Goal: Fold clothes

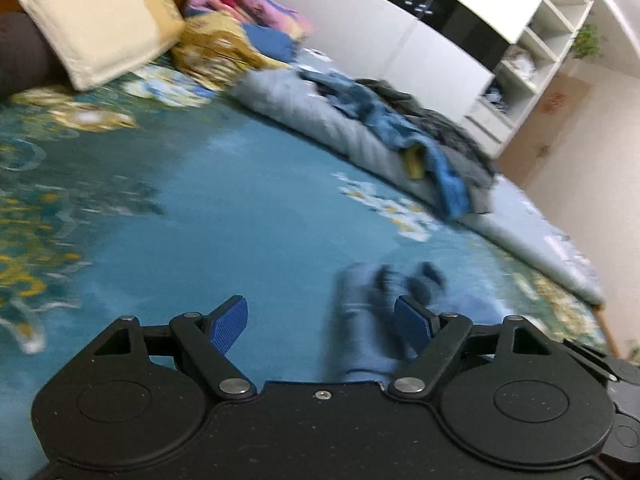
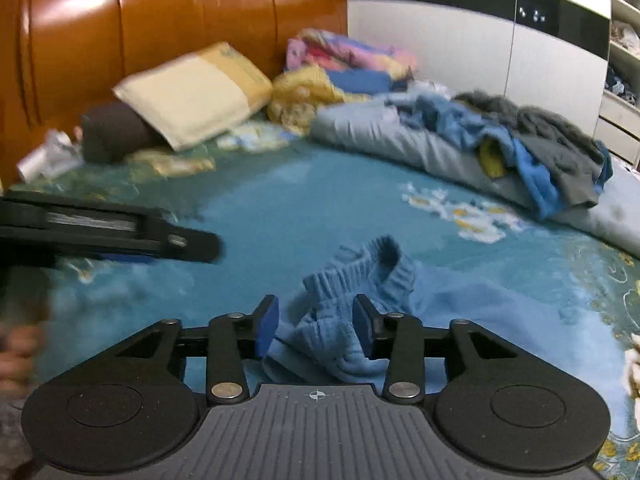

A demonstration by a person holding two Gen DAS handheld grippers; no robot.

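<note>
We see the left gripper (image 1: 320, 328) with its jaws spread wide and nothing between the blue pads (image 1: 228, 330); only the teal bedspread (image 1: 240, 208) shows in the gap, and the blurred light-blue garment (image 1: 362, 332) lies just beside its right finger. From the right wrist view the left gripper (image 2: 200, 246) reaches in from the left edge, above the bedspread. The right gripper (image 2: 316, 326) stands partly open over the light-blue garment (image 2: 352, 312), whose ribbed waistband bunches between the fingers (image 2: 266, 328); we cannot tell whether the pads press it. Ahead, open bedspread (image 2: 300, 200) runs to the cream pillow (image 2: 192, 94) and the wooden headboard (image 2: 160, 32). Further right, a grey quilt (image 2: 400, 140) bearing a heap of clothes (image 2: 540, 152) borders the free area.
</note>
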